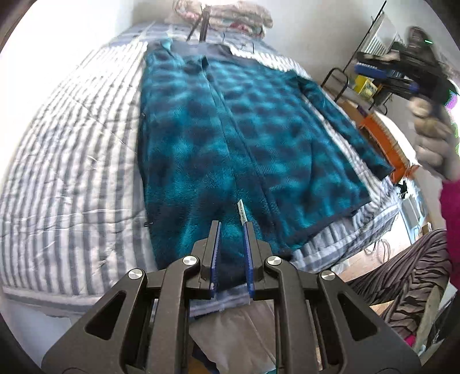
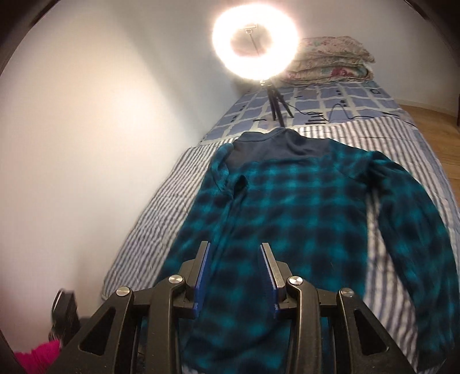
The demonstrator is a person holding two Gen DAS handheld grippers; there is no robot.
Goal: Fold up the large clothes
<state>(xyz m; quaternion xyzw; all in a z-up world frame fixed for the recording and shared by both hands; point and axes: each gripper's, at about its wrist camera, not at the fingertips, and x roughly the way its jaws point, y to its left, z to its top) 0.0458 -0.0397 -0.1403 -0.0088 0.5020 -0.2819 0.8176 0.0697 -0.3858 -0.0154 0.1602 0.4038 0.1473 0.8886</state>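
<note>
Left wrist view: a teal-and-navy plaid fleece jacket (image 1: 230, 138) lies spread flat on a bed covered with a grey-and-white striped quilt (image 1: 72, 149), its navy collar toward the far end and its hem toward the camera. The left gripper (image 1: 231, 227) hovers over the near hem with its jaws parted by a moderate gap and nothing between them; a small white label (image 1: 241, 211) stands up from the fabric just beyond the right fingertip. At the far end of the bed sits a stack of folded floral bedding (image 1: 238, 17). At the right edge, blurred, a gloved hand (image 1: 434, 143) holds the right gripper (image 1: 402, 74) in the air beside the bed, well apart from the jacket; its jaw state cannot be told from this view. Right wrist view: the same jacket (image 2: 302, 207) fills the centre, one sleeve (image 2: 417, 224) lying along the right side and the other folded in at the left. The right gripper (image 2: 237, 247) is held above the lower part of the garment, jaws wide apart and holding nothing. Beyond the collar a lit ring light (image 2: 254, 47) on a small tripod (image 2: 277, 103) stands on a blue patchwork sheet (image 2: 345, 100), with the folded bedding (image 2: 330, 60) behind it.
</note>
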